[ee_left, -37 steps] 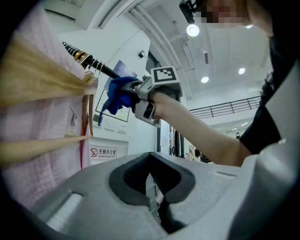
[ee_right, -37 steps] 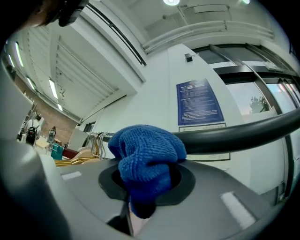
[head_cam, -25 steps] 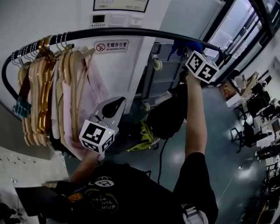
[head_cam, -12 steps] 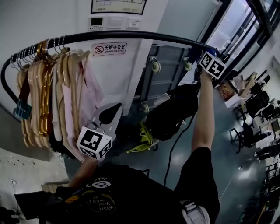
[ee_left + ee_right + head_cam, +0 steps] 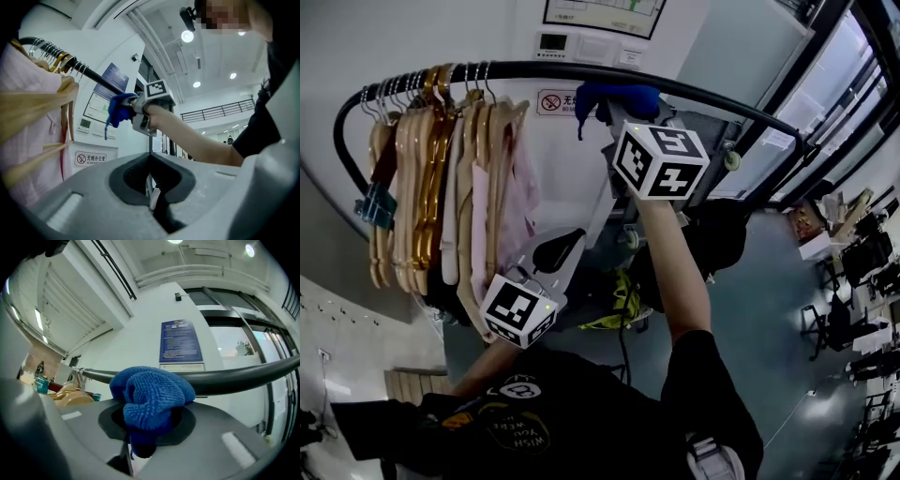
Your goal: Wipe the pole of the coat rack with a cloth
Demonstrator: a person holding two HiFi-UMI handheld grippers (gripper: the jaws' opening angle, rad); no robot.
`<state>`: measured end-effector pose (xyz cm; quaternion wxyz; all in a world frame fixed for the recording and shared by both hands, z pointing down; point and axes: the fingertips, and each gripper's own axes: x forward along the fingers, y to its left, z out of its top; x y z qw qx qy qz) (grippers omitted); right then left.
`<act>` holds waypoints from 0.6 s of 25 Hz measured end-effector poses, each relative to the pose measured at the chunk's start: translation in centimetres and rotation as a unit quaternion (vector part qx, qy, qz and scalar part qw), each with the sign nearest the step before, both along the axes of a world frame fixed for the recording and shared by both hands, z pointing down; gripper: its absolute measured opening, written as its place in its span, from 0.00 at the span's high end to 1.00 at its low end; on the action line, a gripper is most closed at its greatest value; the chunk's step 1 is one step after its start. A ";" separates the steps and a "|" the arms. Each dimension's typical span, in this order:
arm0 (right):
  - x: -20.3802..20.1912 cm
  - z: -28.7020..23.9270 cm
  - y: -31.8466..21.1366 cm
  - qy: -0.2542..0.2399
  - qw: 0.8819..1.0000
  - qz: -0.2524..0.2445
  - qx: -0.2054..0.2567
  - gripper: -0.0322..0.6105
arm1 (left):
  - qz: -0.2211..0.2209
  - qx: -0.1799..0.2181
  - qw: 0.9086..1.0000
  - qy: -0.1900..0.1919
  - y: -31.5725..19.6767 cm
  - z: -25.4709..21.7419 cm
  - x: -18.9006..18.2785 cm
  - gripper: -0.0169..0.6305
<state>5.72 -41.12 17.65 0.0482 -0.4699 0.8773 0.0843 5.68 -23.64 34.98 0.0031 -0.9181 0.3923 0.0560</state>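
The black pole (image 5: pixel 534 69) of the coat rack curves across the top of the head view. A blue cloth (image 5: pixel 614 99) is pressed against the pole near its middle, and my right gripper (image 5: pixel 623 117) is shut on it. From the right gripper view the cloth (image 5: pixel 151 394) bulges out of the jaws against the pole (image 5: pixel 243 378). My left gripper (image 5: pixel 546 253) hangs low in front of the clothes, shut with nothing in it. The left gripper view shows the cloth (image 5: pixel 119 108) on the pole (image 5: pixel 96 78).
Several wooden hangers with pale pink clothes (image 5: pixel 450 187) crowd the pole's left end. A no-smoking sign (image 5: pixel 558 101) and a thermostat (image 5: pixel 551 41) are on the white wall behind. A trolley (image 5: pixel 712 155) and a dark bag (image 5: pixel 722 234) stand below on the right.
My right gripper has slid the blue cloth along the pole from its right end to the left, towards the hangers. The left gripper has stayed low.
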 end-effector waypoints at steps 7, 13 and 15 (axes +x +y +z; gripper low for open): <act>-10.7 -0.2 1.9 -0.011 0.997 -0.074 -0.002 0.82 | -0.014 -0.009 1.000 -0.002 0.7 0.7 -1.0 0.97; -2.3 -0.2 0.3 -0.024 0.999 -0.023 -0.013 0.82 | 0.007 -0.012 1.000 -0.001 0.3 0.9 -0.2 0.97; 3.1 -0.2 -0.7 -0.026 0.999 0.015 -0.025 0.82 | 0.023 -0.012 1.000 0.001 0.2 0.8 0.9 0.97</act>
